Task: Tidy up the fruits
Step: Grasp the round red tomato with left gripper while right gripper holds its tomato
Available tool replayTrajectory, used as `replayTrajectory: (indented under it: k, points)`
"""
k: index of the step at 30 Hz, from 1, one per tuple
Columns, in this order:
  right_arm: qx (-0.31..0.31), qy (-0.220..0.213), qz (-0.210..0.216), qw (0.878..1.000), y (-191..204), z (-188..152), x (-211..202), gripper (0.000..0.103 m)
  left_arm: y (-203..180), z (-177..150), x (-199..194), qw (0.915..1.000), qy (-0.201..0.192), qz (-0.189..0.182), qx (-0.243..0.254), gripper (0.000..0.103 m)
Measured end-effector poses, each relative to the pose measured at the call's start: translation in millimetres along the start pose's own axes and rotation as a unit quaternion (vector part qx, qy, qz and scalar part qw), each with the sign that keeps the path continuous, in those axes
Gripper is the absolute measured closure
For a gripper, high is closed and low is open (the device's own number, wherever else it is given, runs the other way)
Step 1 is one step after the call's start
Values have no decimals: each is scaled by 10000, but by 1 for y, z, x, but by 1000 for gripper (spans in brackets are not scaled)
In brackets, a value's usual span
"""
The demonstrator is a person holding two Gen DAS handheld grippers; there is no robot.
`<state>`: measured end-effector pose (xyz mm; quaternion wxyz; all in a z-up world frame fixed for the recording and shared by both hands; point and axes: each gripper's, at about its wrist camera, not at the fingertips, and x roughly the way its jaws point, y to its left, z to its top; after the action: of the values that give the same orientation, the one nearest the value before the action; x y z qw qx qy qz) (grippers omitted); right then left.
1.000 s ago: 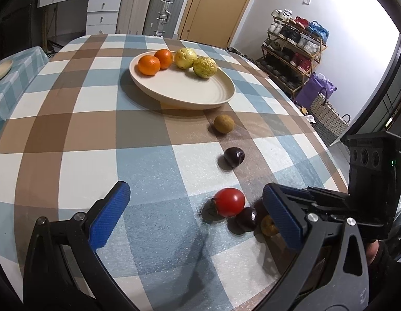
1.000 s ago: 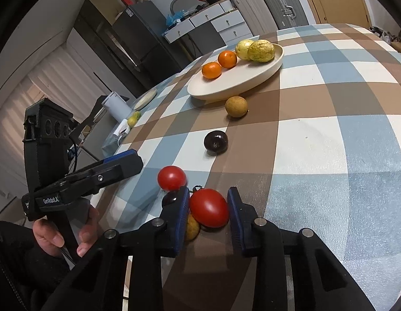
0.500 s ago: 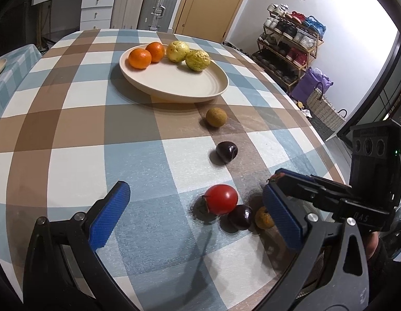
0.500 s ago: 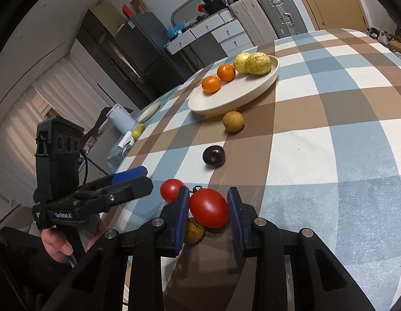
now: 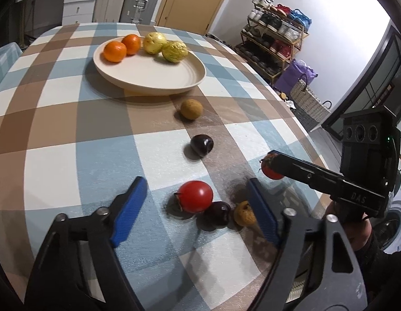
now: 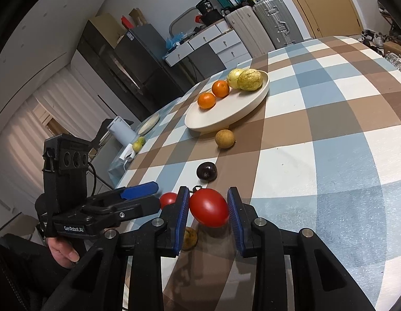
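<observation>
My right gripper [image 6: 207, 208] is shut on a red tomato [image 6: 209, 211] and holds it above the checked tablecloth; the tomato also shows in the left wrist view [image 5: 269, 169]. My left gripper [image 5: 196, 208] is open and empty, low over a second red tomato [image 5: 195, 196], a dark plum [image 5: 219, 212] and a small brown fruit [image 5: 244, 213]. Farther off lie another dark plum [image 5: 202, 145] and a brown round fruit [image 5: 191, 108]. A cream plate [image 5: 159, 75] holds two oranges [image 5: 114, 51] and two yellow fruits [image 5: 174, 51].
The table's right edge [image 5: 299, 129] drops off toward a shoe rack [image 5: 275, 39] and a basket [image 5: 309, 103]. In the right wrist view a second table [image 6: 138, 134] with a white jug [image 6: 121, 132] stands at the left. Suitcases [image 6: 267, 23] and drawers line the back wall.
My right gripper has lifted the tomato off the table and up to the right. My left gripper has moved forward, closer to the cluster of three fruits.
</observation>
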<state>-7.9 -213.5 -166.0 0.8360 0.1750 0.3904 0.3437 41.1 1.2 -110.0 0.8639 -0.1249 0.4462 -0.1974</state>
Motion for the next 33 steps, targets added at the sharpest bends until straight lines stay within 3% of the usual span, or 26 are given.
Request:
replayTrajectory:
  k: [8, 10, 33]
  points:
    - [-11, -20, 22, 10000, 1, -1, -3, 72, 9, -4, 6, 9994, 171, -199, -204, 59]
    - [-9, -5, 9, 10000, 1, -1, -1, 72, 11, -5, 6, 9992, 184, -244, -239, 74]
    - [-18, -120, -189, 9997, 7, 5, -3, 72, 23, -5, -1, 9968, 24, -555, -581, 76]
